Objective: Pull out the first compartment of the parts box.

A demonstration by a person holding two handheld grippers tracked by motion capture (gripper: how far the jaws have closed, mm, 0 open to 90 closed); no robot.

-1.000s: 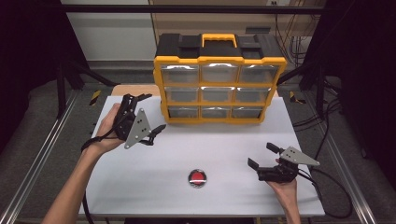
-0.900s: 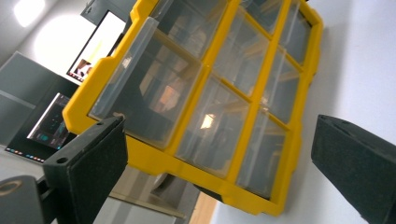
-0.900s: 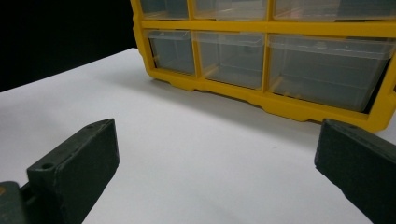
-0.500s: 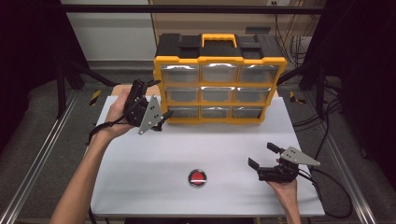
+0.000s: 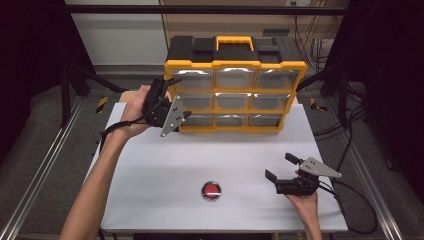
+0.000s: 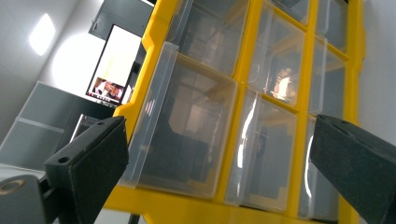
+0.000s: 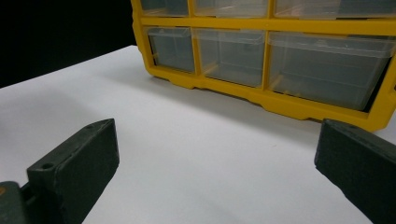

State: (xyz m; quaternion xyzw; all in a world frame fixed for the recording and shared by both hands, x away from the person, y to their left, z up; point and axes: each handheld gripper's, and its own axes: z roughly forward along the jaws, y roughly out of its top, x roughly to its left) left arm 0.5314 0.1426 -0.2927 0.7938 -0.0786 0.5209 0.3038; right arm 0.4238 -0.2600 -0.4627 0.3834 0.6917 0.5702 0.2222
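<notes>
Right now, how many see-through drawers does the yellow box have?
9 clear plastic drawers in the yellow-framed organiser: three in the top row, three in the middle row, three in the bottom row. The open left gripper partly covers the left-hand ones.

A small round red button (image 5: 211, 190) sits on the white worktop (image 5: 165, 165), near its 6 o'clock edge.

Left gripper (image 5: 176, 97) at the yellow drawer cabinet's (image 5: 235, 65) left drawers, jaws apart.

Organizer frame (image 5: 235, 65) glossy yellow plastic; drawers (image 6: 187, 126) clear smooth plastic; table (image 5: 220, 155) matt white.
</notes>
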